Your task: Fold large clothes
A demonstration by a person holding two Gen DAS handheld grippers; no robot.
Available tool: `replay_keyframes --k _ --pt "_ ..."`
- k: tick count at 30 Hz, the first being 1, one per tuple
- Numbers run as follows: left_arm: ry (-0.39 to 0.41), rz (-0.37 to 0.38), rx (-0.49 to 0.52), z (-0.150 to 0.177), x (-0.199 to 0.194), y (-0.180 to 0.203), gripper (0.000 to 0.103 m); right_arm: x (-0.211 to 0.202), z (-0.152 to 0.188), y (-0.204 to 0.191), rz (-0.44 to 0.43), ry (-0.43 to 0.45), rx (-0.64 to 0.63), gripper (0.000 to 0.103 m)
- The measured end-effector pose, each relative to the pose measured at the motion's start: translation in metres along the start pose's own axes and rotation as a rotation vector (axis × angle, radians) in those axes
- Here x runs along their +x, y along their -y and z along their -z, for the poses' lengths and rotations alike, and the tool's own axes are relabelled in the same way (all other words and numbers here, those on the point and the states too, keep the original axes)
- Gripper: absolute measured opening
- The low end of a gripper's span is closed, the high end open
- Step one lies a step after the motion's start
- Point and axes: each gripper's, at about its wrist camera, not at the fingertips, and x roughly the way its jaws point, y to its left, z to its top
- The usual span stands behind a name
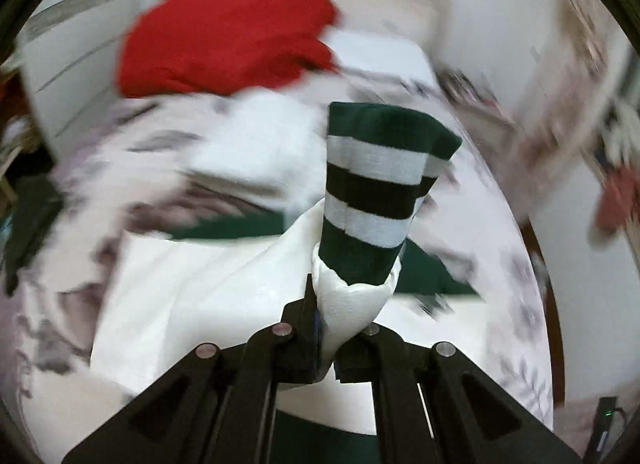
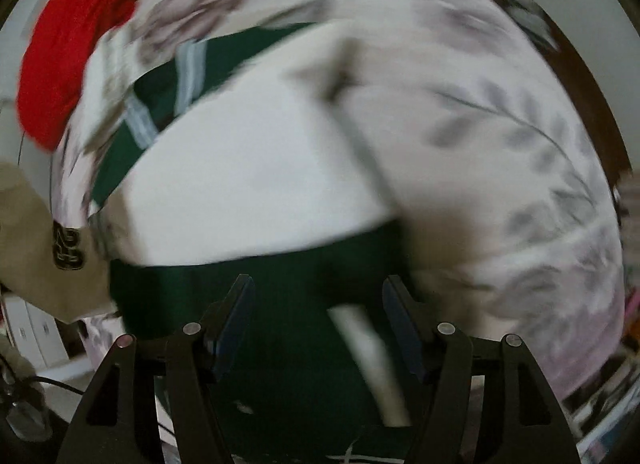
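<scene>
Floral bedding point(image 2: 500, 136), pale with grey leaf prints, covered the bed under everything you worked on, and most of both views was smeared by motion blur. Nearest in the left wrist view, your left tongs point(image 1: 346, 338) were clamped on a bunched white part of the garment point(image 1: 352, 300), with a dark green sleeve cuff point(image 1: 380, 184) banded in white standing up just beyond the fingertips. Past that, the white body of the green and white garment point(image 1: 192, 304) lay spread on the bedding, with dark green edges showing at its far side. Farther back sat a red piece of clothing point(image 1: 228, 36) near the white wall. In the right wrist view, your right tongs point(image 2: 318, 314) were spread apart and gripped nothing, hanging over a dark green panel of the same garment point(image 2: 280, 344). Beyond it came the white body, then a green sleeve with pale stripes point(image 2: 172, 80), and the red clothing point(image 2: 68, 56) at far left. A beige item with dark lettering point(image 2: 48, 256) lay at the left edge.
</scene>
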Motion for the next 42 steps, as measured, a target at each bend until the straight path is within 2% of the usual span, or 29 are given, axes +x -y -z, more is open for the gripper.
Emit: replay_keyframes --k 2,4,6,9,12,13,14,15,16,17,19,21,23,26,29,32,36,40,42 --pt "-0.074 0.039 0.048 0.019 0.033 0.046 0.002 0.001 0.000 0.046 0.012 -0.001 0.068 0.068" --pt "-0.143 0.040 0.109 0.044 0.067 0.088 0.003 0.006 -0.001 0.074 0.016 -0.008 0.112 0.068" --pt "-0.213 0.031 0.153 0.065 0.092 0.115 0.003 0.012 -0.005 0.102 0.018 -0.013 0.153 0.068" --pt "-0.305 -0.056 0.202 0.084 0.115 0.135 0.005 0.020 -0.012 0.129 0.006 -0.026 0.183 0.068" --pt "-0.313 -0.068 0.230 0.086 0.111 0.129 0.007 0.020 -0.028 0.139 -0.030 -0.023 0.175 0.068" --pt "-0.311 -0.056 0.245 0.084 0.108 0.127 0.012 0.019 -0.032 0.137 -0.046 -0.020 0.170 0.068" --pt "-0.317 -0.054 0.259 0.081 0.103 0.123 0.031 0.017 -0.040 0.137 -0.074 -0.015 0.159 0.068" --pt "-0.320 -0.054 0.256 0.078 0.100 0.121 0.046 0.015 -0.045 0.136 -0.092 -0.014 0.151 0.068" --pt "-0.317 -0.052 0.235 0.072 0.091 0.110 0.073 0.012 -0.053 0.133 -0.129 -0.015 0.142 0.068" --pt "-0.314 -0.058 0.203 0.065 0.081 0.096 0.083 0.011 -0.060 0.127 -0.157 -0.016 0.138 0.068" --pt "-0.283 -0.077 0.145 0.058 0.065 0.074 0.083 0.008 -0.072 0.114 -0.219 -0.022 0.126 0.068" --pt "-0.256 -0.168 0.101 0.054 0.057 0.051 0.083 0.009 -0.086 0.097 -0.281 -0.038 0.108 0.068" --pt "-0.225 -0.299 0.078 0.053 0.059 0.025 0.083 0.016 -0.100 0.075 -0.325 -0.056 0.080 0.068" --pt "-0.259 -0.370 0.036 0.060 0.082 -0.007 0.083 0.027 -0.119 0.039 -0.362 -0.082 0.043 0.069" --pt "-0.311 -0.374 -0.025 0.073 0.105 -0.033 0.083 0.033 -0.133 -0.006 -0.383 -0.072 -0.038 0.069" --pt "-0.347 -0.374 -0.057 0.085 0.119 -0.046 0.083 0.049 -0.140 -0.036 -0.336 -0.075 -0.098 0.069" --pt "-0.350 -0.359 -0.074 0.094 0.121 -0.052 0.083 0.077 -0.145 -0.052 -0.297 -0.140 -0.114 0.069" --pt "-0.345 -0.348 -0.062 0.099 0.121 -0.051 0.083 0.089 -0.142 -0.066 -0.241 -0.130 -0.173 0.068" --pt "-0.347 -0.344 -0.057 0.099 0.119 -0.051 0.083 0.089 -0.140 -0.072 -0.216 -0.088 -0.209 0.047"
